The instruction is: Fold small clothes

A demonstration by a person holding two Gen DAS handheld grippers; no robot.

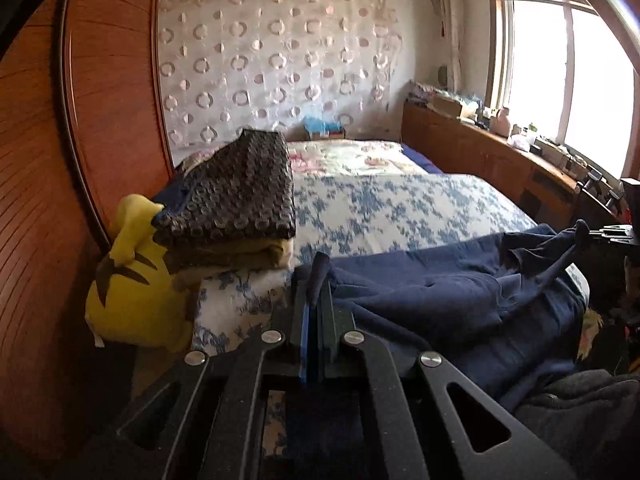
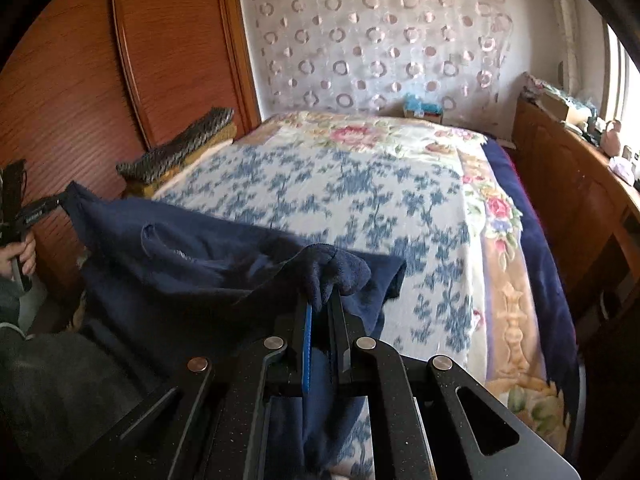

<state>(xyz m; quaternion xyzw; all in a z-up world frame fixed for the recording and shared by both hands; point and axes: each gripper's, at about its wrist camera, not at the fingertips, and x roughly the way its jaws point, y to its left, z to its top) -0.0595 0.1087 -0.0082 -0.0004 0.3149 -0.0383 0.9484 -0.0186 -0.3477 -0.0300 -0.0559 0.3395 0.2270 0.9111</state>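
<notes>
Now both grippers, left [image 1: 318, 280] and right [image 2: 322, 300], pinch navy garment [image 1: 440, 292] edges; bedspread [image 2: 360, 184] beyond.

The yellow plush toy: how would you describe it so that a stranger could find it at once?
Start at the bed with the blue-flowered cover and go to its side nearest the wooden wardrobe. There a stack of folded blankets sits, and the yellow plush toy is squeezed between that stack and the wardrobe. It is the only bright yellow thing there, with brown stripes.
</notes>
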